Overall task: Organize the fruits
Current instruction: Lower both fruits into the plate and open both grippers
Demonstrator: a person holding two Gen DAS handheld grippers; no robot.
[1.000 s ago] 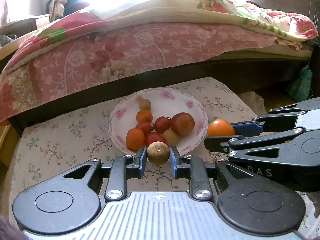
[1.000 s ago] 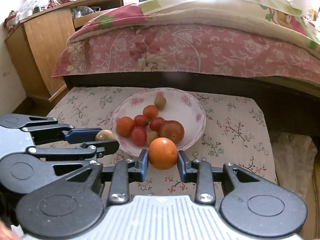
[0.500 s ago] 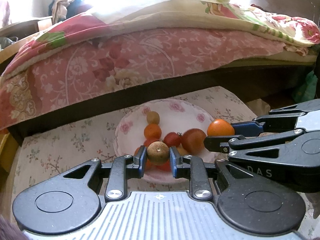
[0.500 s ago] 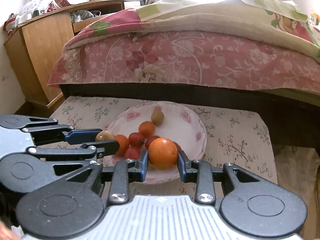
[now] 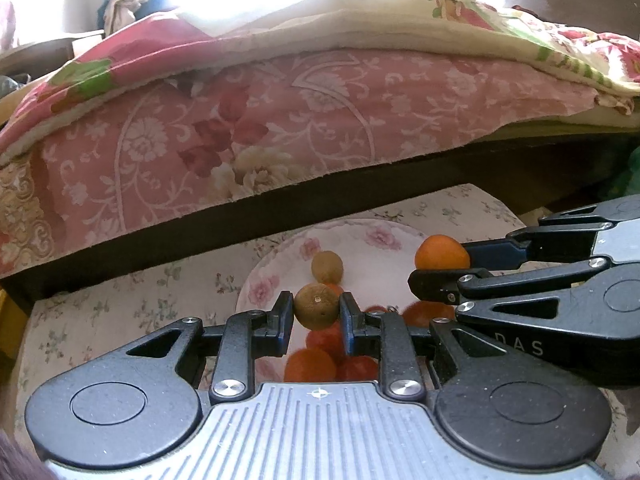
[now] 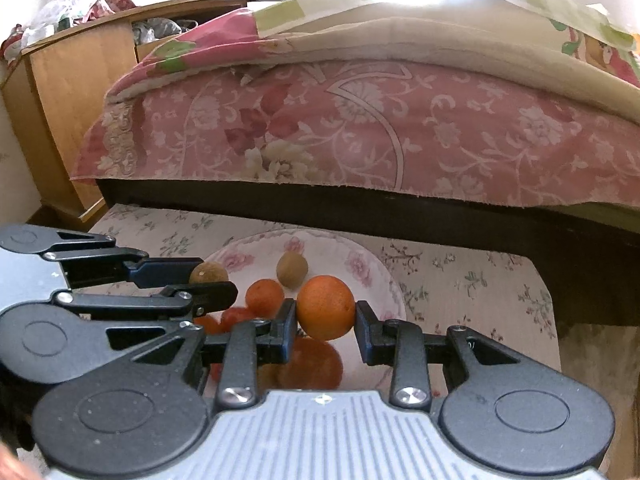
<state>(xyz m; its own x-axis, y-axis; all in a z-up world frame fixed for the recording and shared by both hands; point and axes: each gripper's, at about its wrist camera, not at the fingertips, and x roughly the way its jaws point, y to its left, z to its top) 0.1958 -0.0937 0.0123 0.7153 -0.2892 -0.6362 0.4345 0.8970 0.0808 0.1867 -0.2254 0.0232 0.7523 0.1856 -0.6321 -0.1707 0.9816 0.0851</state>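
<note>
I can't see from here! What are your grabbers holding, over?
Left gripper shut on brown fruit. Right gripper shut on orange. Both above plate of fruit. Nothing in the way.

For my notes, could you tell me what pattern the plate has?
White with pink flowers around the rim of the plate, clearest in the right wrist view.

Ahead of me lay a bed under a pink flowered bedspread (image 6: 360,136), with a cream quilt (image 6: 460,40) heaped on top. A dark bed frame (image 6: 360,212) ran beneath it. Off to the left stood a wooden cabinet (image 6: 68,92) with crumpled clothes (image 6: 72,4) piled on it.
</note>
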